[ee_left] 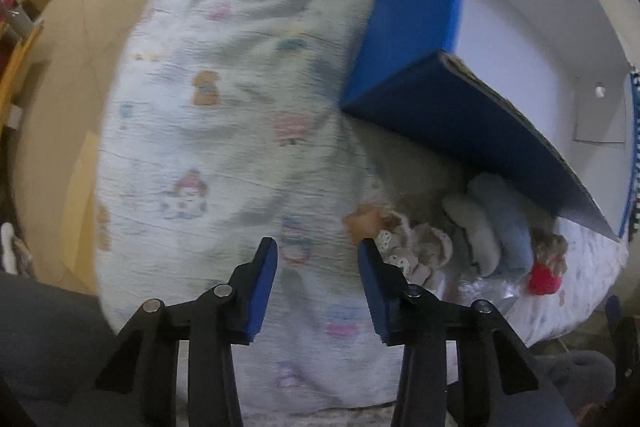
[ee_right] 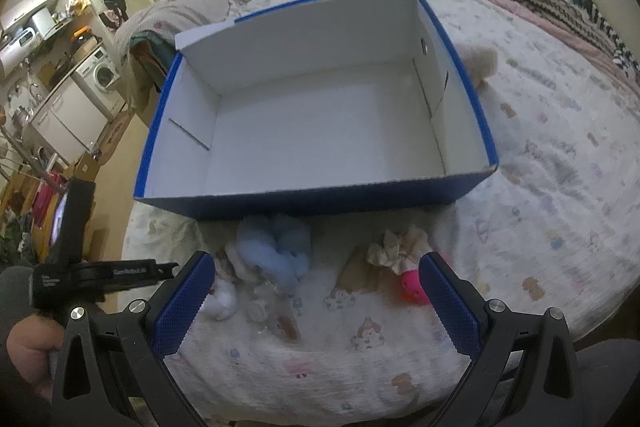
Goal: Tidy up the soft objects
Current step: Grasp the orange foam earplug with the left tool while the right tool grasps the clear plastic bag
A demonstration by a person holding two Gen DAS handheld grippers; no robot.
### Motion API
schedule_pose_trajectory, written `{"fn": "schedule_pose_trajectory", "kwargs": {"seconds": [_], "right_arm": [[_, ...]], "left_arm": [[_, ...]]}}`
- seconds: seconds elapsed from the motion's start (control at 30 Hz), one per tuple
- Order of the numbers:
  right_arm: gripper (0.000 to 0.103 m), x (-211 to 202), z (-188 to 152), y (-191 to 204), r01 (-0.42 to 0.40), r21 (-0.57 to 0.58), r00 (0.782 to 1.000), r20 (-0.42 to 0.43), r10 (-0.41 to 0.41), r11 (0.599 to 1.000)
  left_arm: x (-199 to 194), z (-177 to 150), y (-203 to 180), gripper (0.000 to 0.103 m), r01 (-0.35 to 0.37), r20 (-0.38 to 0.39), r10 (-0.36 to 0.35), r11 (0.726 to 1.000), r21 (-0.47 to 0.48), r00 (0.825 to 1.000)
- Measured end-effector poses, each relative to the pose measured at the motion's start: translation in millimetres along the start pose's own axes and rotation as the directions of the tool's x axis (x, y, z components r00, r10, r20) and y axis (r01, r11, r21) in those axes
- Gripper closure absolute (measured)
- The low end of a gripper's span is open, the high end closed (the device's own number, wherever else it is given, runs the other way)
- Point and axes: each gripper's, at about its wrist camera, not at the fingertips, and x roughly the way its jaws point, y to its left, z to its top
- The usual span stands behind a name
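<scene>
On the bed, right up against the near wall of the blue box (ee_right: pixel 320 201), there's a little heap of soft stuff waiting: a light blue plush (ee_right: pixel 276 251) touching the box wall, a white fluffy ball (ee_right: pixel 222 301) just left of it, a beige frilly scrunchie (ee_right: pixel 396 247) over to the right and a hot pink plush (ee_right: pixel 414 285) beside that. A cream plush (ee_right: pixel 482 63) sits apart on the far right side of the box. The box itself has nothing in it yet, so I'd say the sorting hasn't started.

The right gripper (ee_right: pixel 316 303) hovers above the pile with its jaws spread wide, holding nothing. The left gripper (ee_left: pixel 318 283) is also released and empty, over the printed bedsheet (ee_left: pixel 224 107) just left of the heap.

What could go wrong, as I see it: everything's bunched so tight that a wide pinch could snag two items at once, or grab a fold of sheet along with the toy. The box is light cardboard on a squishy mattress too, so bumping its wall could shove or tip it
</scene>
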Motion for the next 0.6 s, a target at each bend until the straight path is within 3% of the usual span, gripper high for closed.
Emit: {"fn": "schedule_pose_trajectory", "kwargs": {"seconds": [0.2,0.27,0.37,0.5,0.6], "right_arm": [[0.000,11.2,-0.3,-7.2,-0.023,0.045,0.999,-0.033,0.024,0.999],[0.000,14.4,-0.4,-8.4,-0.029,0.055,0.999,-0.042,0.032,0.998],[0.000,18.0,-1.0,-9.5,-0.031,0.063,0.998,-0.058,0.034,0.998],[0.000,22.7,-2.2,-13.6,-0.037,0.081,0.996,-0.081,0.044,0.996],[0.000,27.3,-3.6,-17.7,-0.081,0.115,0.989,-0.113,0.094,0.990]], "left_arm": [[20.1,2.8,-16.9,0.068,0.045,-0.049,-0.044,0.999,0.029,0.998],[29.0,3.4,-21.2,0.085,0.049,-0.067,-0.046,0.998,0.041,0.997],[34.6,6.8,-26.3,0.097,0.041,-0.070,-0.038,0.998,0.051,0.997],[25.4,2.9,-26.6,0.098,0.056,-0.045,-0.053,0.996,0.071,0.998],[8.4,-3.4,-26.8,0.099,0.009,0.022,-0.012,0.993,0.121,1.000]]}}
